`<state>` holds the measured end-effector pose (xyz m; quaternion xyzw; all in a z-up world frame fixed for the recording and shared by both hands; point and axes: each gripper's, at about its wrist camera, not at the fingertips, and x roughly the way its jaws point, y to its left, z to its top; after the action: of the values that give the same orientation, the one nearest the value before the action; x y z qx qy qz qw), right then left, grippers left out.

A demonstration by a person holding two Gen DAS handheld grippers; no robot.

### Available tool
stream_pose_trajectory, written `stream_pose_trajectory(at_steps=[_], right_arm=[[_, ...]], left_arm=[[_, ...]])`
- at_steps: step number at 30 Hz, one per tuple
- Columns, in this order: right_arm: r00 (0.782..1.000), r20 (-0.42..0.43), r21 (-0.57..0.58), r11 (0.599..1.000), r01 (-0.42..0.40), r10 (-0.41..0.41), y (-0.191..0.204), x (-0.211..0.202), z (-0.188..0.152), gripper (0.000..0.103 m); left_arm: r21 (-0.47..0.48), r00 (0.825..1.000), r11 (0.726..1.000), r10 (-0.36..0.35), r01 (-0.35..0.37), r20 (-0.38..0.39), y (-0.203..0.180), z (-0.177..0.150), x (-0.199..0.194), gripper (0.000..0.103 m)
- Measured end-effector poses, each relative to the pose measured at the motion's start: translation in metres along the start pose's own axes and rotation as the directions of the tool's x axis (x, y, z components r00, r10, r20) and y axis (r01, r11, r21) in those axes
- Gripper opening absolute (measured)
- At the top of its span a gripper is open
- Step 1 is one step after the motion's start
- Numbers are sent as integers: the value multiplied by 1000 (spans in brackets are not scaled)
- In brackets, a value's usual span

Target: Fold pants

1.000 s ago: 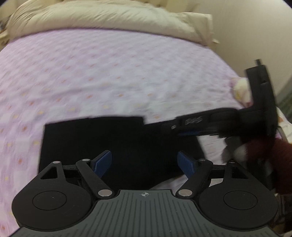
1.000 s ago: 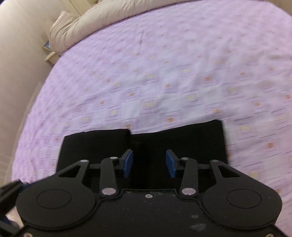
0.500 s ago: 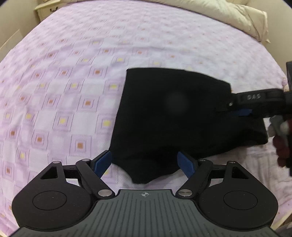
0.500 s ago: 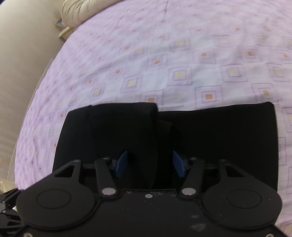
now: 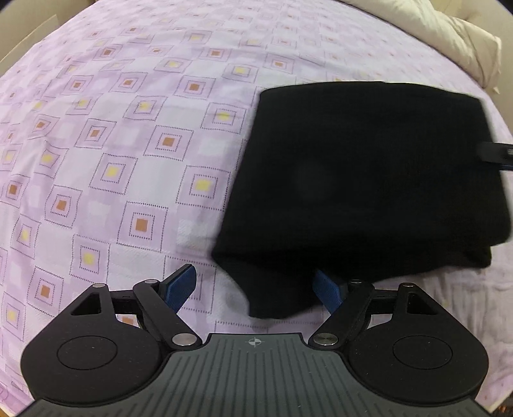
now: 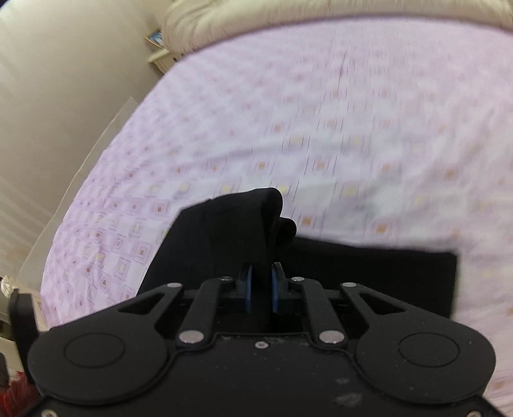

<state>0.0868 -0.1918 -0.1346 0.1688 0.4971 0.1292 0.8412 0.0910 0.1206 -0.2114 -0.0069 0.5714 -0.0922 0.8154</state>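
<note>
Your right gripper (image 6: 261, 290) is closing its jaws, and a bunched fold of the black pants (image 6: 243, 224) already sits pinched between the blue pads (image 6: 247, 292), standing up ahead of the fingertips as a rounded ridge. That tool tilts steeply down at the bed, its black linkage filling the lower part of the right wrist view, and the picture is blurred.

Your left gripper (image 5: 256, 288) has its jaws spread wide and grips nothing. The near corner of the pants (image 5: 368, 179) droops into the gap between its fingers; the right blue pad (image 5: 327, 292) lies against or just under the cloth edge, while the left pad stands apart over bare sheet. This tool also points steeply down.

The pants lie folded as a dark rectangle on the lilac bedsheet (image 5: 128, 160) printed with small squares. A cream duvet (image 6: 288, 19) is heaped at the far end of the bed, beside a beige wall (image 6: 64, 80).
</note>
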Motion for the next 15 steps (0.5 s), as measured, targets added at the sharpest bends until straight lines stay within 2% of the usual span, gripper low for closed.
stream_pose_trajectory(at_steps=[4, 6, 8, 11, 15], right_arm=[[993, 30, -32, 993, 113, -112, -20, -26, 8, 12], [983, 6, -32, 982, 184, -184, -39, -26, 9, 12], [970, -23, -37, 970, 241, -242, -55, -20, 6, 11], [949, -67, -81, 950, 303, -308, -67, -1, -2, 11], [934, -101, -87, 938, 335, -343, -74, 19, -8, 11]], left_arm=[[51, 1000, 999, 11, -10, -18, -13, -1, 7, 79], [96, 999, 995, 19, -16, -28, -22, -3, 11, 79], [141, 999, 990, 26, -21, -36, -32, -6, 16, 80], [157, 998, 987, 36, -28, -49, -39, -9, 20, 82], [158, 997, 987, 52, -43, -56, -34, -15, 16, 82]])
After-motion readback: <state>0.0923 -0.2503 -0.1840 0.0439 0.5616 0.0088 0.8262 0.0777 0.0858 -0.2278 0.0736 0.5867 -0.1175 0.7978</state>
